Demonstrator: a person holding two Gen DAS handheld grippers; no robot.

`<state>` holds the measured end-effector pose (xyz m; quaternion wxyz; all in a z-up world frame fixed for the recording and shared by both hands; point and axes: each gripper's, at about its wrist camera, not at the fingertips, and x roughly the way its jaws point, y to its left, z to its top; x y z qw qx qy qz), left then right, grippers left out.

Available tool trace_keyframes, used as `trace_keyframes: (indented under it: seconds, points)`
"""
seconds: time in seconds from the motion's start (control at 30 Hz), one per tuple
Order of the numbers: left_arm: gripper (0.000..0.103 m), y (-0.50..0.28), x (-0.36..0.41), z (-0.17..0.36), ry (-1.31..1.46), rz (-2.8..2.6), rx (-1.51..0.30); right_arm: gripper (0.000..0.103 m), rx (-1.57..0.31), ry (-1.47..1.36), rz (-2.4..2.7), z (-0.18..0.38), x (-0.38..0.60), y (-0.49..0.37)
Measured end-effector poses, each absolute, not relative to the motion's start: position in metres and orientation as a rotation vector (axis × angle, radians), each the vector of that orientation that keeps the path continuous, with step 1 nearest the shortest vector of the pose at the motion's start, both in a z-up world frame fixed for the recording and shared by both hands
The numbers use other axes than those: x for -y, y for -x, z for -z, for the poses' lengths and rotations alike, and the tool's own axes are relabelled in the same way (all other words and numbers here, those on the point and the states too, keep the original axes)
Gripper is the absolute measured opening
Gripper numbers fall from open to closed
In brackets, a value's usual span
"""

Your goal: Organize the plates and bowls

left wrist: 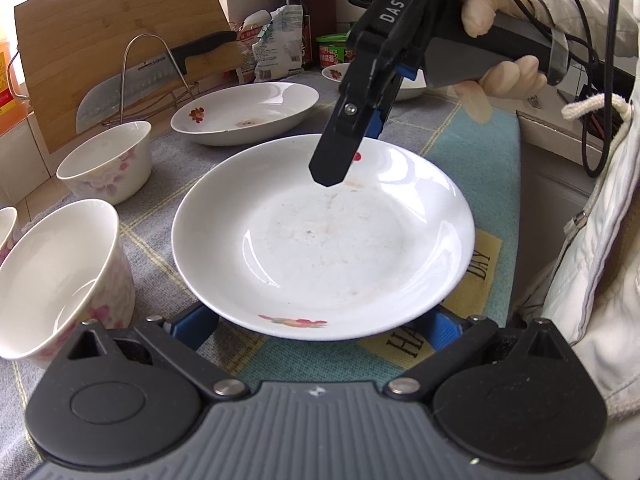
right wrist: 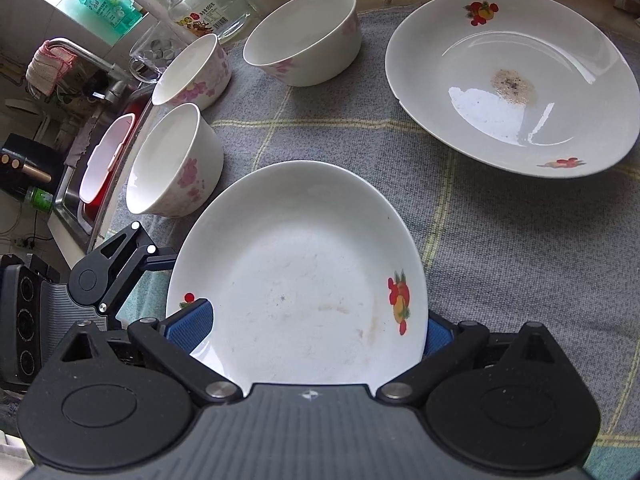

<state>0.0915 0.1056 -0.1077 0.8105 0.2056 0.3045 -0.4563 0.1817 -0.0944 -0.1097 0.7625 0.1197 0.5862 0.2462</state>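
Plate (left wrist: pixel 324 236) sits at counter (left wrist: pixel 472 152) centre, between both grippers. Left gripper (left wrist: pixel 320 324) fingers spread wide, released, flanking its near rim at 6 o'clock. Right gripper (left wrist: pixel 340 160) at 12 o'clock over the far rim; grasp cannot be told. Larger plate (right wrist: pixel 516 80) at 1 o'clock looks the likely stacking base; bowls (right wrist: pixel 176 160) grouped at 10 o'clock

White plate (right wrist: pixel 304 264) with red-yellow fruit motifs (faint brownish smears); white bowls (right wrist: pixel 176 160) bear pink blossoms.
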Motion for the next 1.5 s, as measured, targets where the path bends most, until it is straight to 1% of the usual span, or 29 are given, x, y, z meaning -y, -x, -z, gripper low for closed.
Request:
trace_keyframes:
  seconds: [0.33,1.5]
  points:
    - [0.101,-0.096,-0.108,0.108,-0.450,1.034,-0.647,0.103,-1.299,-0.262,-0.554,0.110,0.095,-0.187]
    - [0.100,-0.098,-0.105,0.106,-0.433,1.027,-0.690,0.103,-1.295,-0.253,-0.548,0.107,0.090,-0.192]
